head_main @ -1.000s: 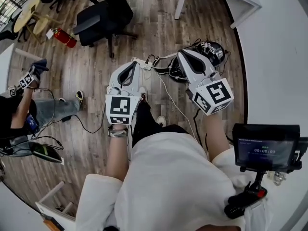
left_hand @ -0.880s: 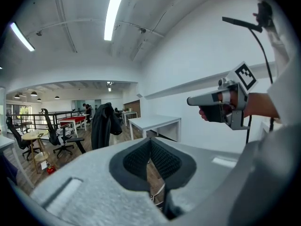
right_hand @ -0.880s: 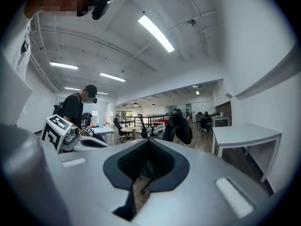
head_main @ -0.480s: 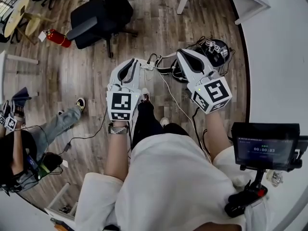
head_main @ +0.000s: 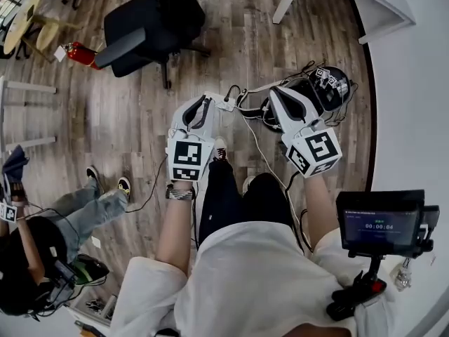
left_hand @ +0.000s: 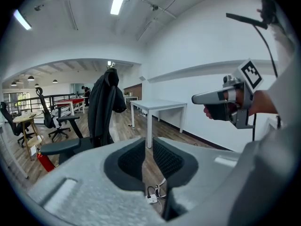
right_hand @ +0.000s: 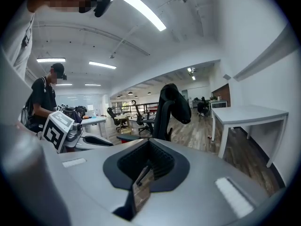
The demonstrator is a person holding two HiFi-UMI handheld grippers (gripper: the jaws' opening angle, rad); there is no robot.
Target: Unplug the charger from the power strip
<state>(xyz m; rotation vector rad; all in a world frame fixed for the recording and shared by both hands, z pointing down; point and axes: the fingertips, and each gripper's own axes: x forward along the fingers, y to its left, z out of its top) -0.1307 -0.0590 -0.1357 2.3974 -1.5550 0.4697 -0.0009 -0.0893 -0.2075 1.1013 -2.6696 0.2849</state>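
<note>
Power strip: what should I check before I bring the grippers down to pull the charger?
1. Power strip in sight on the floor: ok.
2. Left gripper jaws apart, just been opening, nothing between them: ok.
3. Right gripper ready to grip: not ok, jaws together, empty.
4. Charger picked out on the strip: cannot tell, too small.
5. Left gripper down at the strip: not ok, the strip lies well below it.

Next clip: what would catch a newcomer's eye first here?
Two grey-white grippers with black-and-white marker cubes, the left gripper and the right gripper, are held out mid-frame over the wooden floor. The left's jaws have just been opening, with nothing between them. Just beyond their tips lies a white power strip; a black office chair stands upper left.
</note>
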